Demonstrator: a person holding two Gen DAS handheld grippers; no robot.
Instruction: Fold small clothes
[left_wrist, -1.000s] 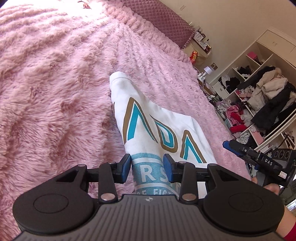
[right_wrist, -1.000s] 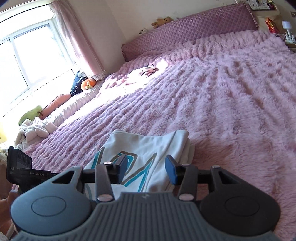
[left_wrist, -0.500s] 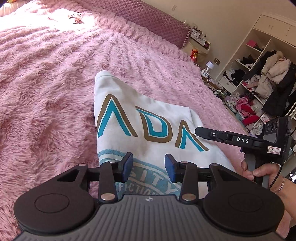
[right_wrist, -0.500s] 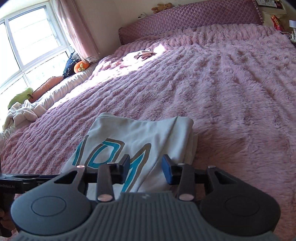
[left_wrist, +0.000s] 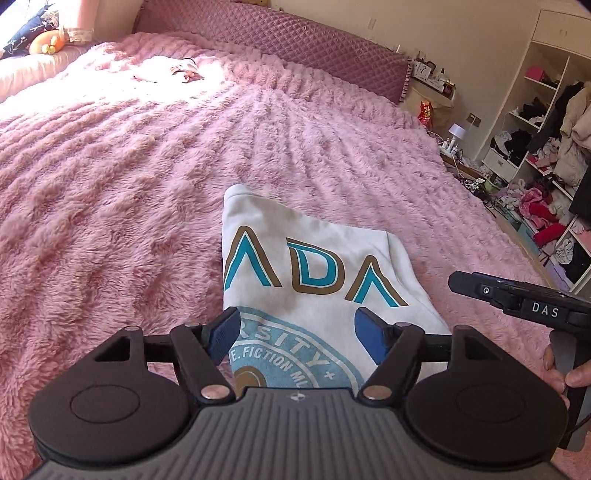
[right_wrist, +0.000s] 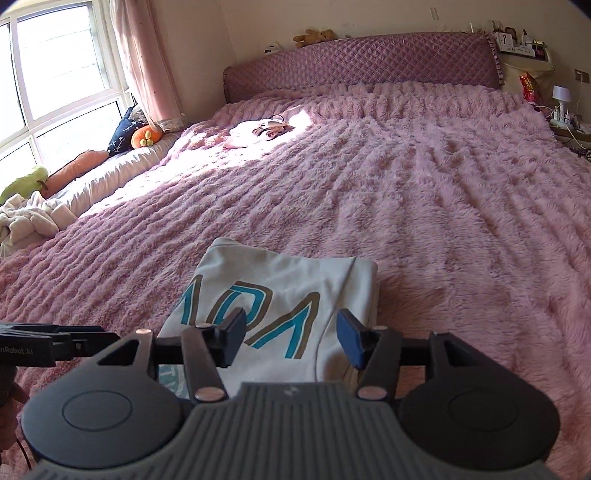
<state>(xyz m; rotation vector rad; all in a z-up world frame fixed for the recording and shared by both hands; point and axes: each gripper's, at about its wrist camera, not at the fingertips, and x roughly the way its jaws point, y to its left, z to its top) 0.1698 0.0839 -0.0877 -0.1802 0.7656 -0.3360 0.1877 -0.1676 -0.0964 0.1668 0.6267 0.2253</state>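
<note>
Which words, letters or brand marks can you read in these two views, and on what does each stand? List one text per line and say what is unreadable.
"ADA", large teal and gold letters, cut off at the fold: shirt
"RSITY", partly hidden: the shirt's blue round print
"FICTION", small, words beside it cut off: same print
"DAS": right gripper
"nRobot.AI", cut at the frame edge: left gripper
Items on the headboard shelf: too small to read.

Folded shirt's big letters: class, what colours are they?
Teal with brown outlines, on the white shirt; clearest in the left wrist view.
</note>
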